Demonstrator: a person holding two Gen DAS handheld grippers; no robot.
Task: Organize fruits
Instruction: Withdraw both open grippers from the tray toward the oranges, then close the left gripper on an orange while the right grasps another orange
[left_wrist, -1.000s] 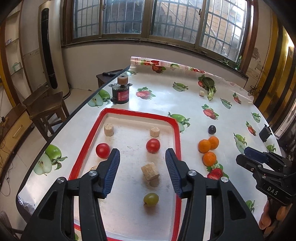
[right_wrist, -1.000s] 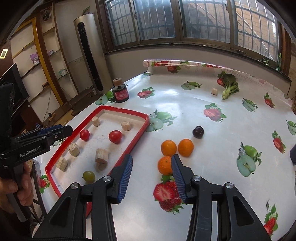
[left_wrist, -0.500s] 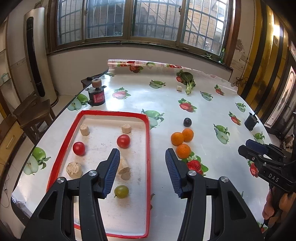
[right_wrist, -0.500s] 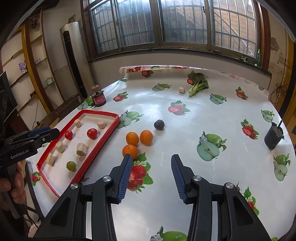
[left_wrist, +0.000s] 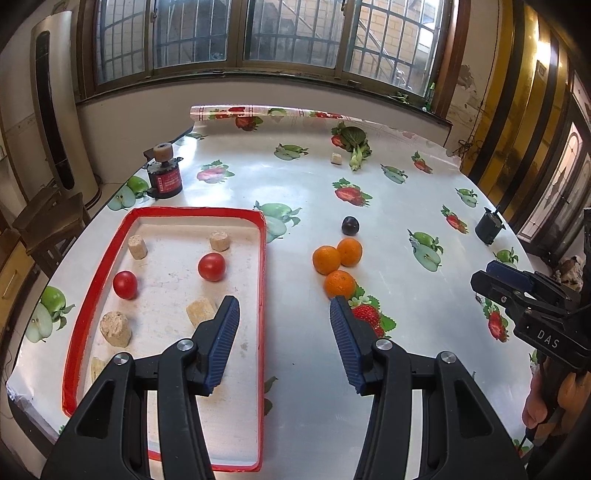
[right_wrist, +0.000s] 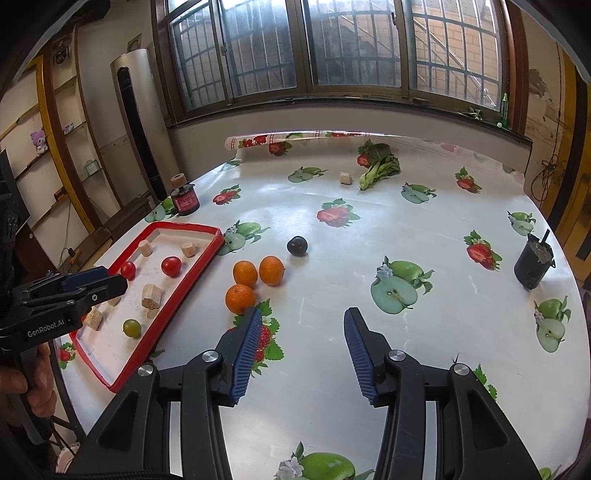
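Looks like the oranges (right_wrist: 240, 298) are next for the tray (right_wrist: 168, 303), and they sit clustered on the table right beside it. Best bet: come down over the nearest one from the open side so the fingers don't shove its neighbours rolling. The right gripper (right_wrist: 300, 345) hangs wide open, empty, touching nothing. The left gripper (left_wrist: 283, 330) is the same, spread over the tray's right rim.

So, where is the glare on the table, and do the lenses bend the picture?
Left wrist view: window light glares on the table beyond the red tray; the window frame curves. Right wrist view: glare around the dark plum and three oranges; corners vignette black, shelves bow.
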